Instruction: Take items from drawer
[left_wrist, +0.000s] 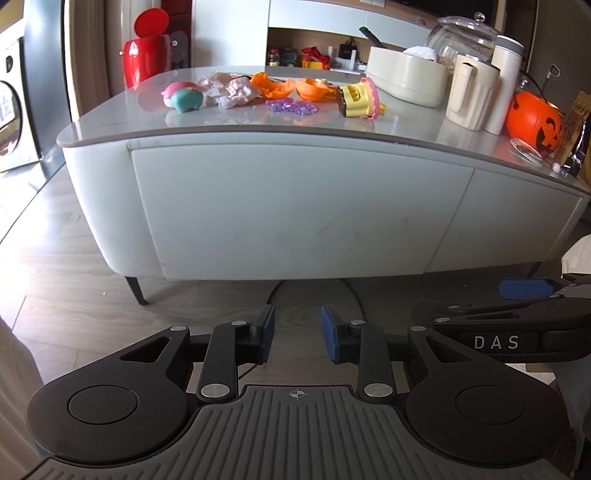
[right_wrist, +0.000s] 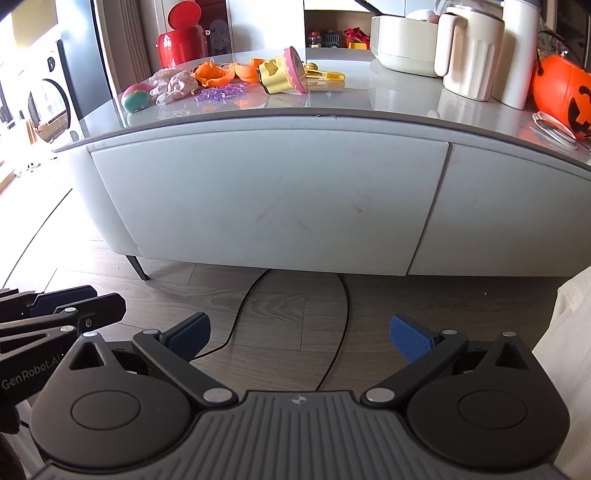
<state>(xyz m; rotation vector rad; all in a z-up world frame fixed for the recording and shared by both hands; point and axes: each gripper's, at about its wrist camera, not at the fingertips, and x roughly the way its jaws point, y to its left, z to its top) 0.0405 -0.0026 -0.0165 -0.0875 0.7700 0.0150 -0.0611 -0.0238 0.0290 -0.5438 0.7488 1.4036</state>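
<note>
A low white cabinet has a wide drawer front (left_wrist: 295, 210) (right_wrist: 266, 199), and it is closed, flush with the narrower front (left_wrist: 517, 221) (right_wrist: 509, 210) to its right. My left gripper (left_wrist: 298, 334) hovers over the wood floor in front of the drawer, open by a narrow gap with nothing between its blue pads. My right gripper (right_wrist: 301, 334) is open wide and empty, also short of the drawer. Each gripper shows in the other's view: the right gripper (left_wrist: 480, 302) at the right edge, the left gripper (right_wrist: 107, 299) at the left edge. The drawer's inside is hidden.
The cabinet top (left_wrist: 258, 125) carries small toys (left_wrist: 184, 98), orange shells (left_wrist: 273, 86), purple beads (left_wrist: 291, 108), a yellow toy (left_wrist: 356, 99), cream jugs (left_wrist: 469, 96) and a pumpkin bucket (left_wrist: 535, 122). Black cables (right_wrist: 240, 321) loop on the floor. White cloth (right_wrist: 569, 332) lies at right.
</note>
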